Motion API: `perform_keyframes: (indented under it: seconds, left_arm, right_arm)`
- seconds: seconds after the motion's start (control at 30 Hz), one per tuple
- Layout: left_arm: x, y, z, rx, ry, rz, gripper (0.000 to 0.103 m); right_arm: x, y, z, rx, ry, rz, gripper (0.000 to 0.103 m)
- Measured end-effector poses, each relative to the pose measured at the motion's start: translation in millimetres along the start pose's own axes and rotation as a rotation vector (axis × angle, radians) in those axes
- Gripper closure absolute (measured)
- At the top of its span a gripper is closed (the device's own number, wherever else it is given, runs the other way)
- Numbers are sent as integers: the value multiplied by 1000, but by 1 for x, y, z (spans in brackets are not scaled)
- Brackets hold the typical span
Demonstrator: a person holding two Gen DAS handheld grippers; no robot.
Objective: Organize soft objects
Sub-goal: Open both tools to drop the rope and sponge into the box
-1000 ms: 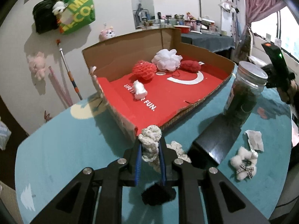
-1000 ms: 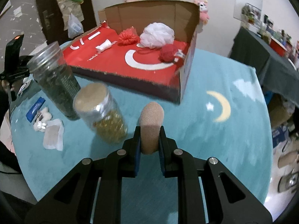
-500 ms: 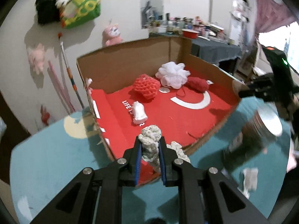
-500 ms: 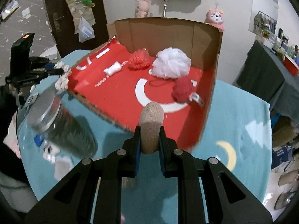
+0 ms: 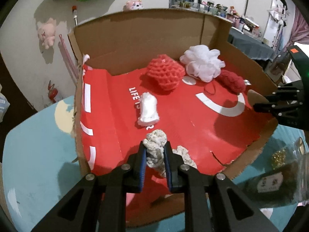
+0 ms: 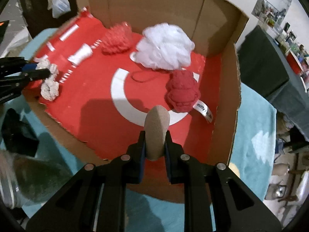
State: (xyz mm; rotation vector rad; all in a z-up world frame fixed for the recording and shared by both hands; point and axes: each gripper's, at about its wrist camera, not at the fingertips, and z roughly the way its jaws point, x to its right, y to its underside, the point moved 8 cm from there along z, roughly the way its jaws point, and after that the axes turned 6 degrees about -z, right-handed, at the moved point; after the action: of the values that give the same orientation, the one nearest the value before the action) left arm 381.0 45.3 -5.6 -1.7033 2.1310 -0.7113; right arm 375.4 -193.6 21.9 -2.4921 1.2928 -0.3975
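A teal surface (image 5: 36, 166) with a moon print carries an open cardboard box (image 5: 146, 32) lined in red; behind it stand a white wall hung with plush toys and a cluttered counter. Inside the box lie a red crocheted pouf (image 5: 164, 73), a white mesh pouf (image 5: 202, 61), a dark red knitted piece (image 5: 231, 80) bearing a white label, and a small white roll (image 5: 147, 110). The mesh pouf touches the dark red piece; the roll lies apart, nearer the box's open edge.

The left tongs (image 5: 154, 150) are pressed together on a cream crocheted cord (image 5: 155, 140), held over the red floor near the torn front edge; part of the cord hangs below the tips. The right tongs (image 6: 154, 145) pinch a tan rounded soft pad (image 6: 157, 127) upright, over the white crescent print just beside the dark red piece. A glass jar (image 5: 276, 177), blurred, stands outside the box on the surface.
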Motion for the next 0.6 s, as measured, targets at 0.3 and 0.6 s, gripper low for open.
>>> perform_keyframes:
  seconds: [0.3, 0.6]
  left_arm:
    - [-1, -1, 8, -16, -14, 0, 83]
    - [-1, 0, 10, -8, -32, 17, 79]
  right_arm:
    - [0, 3, 14, -52, 44, -37, 86]
    - [-3, 3, 21, -70, 67, -53, 85]
